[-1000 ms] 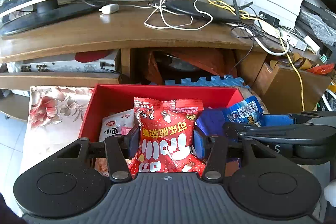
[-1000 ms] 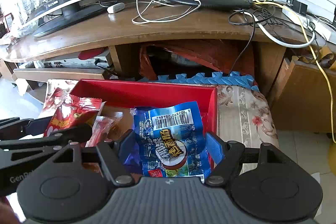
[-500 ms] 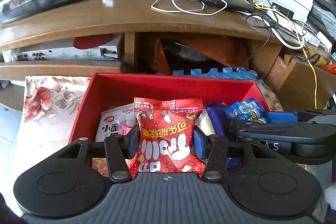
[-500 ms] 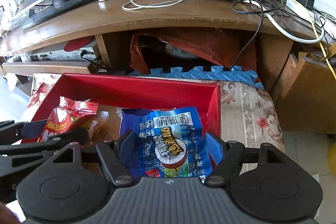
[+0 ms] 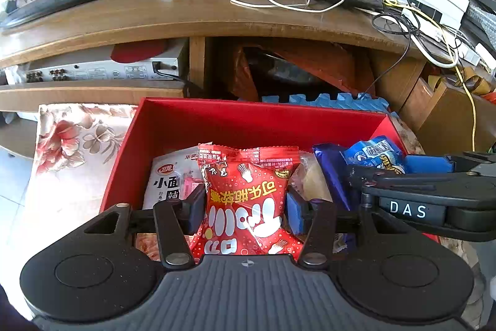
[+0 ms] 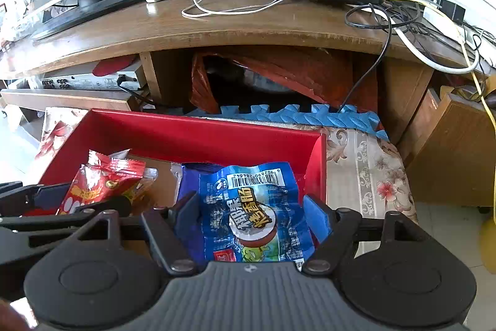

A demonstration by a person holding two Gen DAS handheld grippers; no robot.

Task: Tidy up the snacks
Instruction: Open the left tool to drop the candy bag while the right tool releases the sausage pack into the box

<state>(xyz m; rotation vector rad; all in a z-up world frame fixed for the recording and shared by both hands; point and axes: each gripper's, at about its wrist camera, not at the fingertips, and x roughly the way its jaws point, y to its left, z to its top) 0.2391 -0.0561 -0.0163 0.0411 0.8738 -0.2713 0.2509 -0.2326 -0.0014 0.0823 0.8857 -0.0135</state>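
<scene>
Left wrist view: left gripper [image 5: 245, 207] clenched on the red crinkly snack packet with white lettering [image 5: 248, 200], centre-bottom of frame, both pads pressed into its sides. Packet hangs over the open red cardboard box [image 5: 248, 120], which now fills more of the frame than 1 second back; the wooden TV desk [image 5: 186, 14] has slid toward the top edge, so the view sits lower and closer. Inside the box, lower left: a white noodle-snack pouch [image 5: 169, 179]; right of centre: a dark-blue foil wrapper [image 5: 328, 169]. Right gripper [image 5: 400, 172] enters from the right edge holding the blue plastic biscuit packet [image 5: 372, 154], now inside the box's right wall rather than above it.

Right wrist view: right gripper [image 6: 251, 213] grasps the blue plastic biscuit packet [image 6: 254, 207], barcode end up, centre-bottom of frame. Its jaws have just been opening slightly, yet both pads still touch the packet. Packet is down inside the red box [image 6: 192, 138], near its right wall; earlier it stood higher against the far wall. Left gripper [image 6: 77, 200] with the red packet [image 6: 102, 185] sits lower left, over the box's left half. Floral cloth [image 6: 365, 169] under the box, right side.
</scene>
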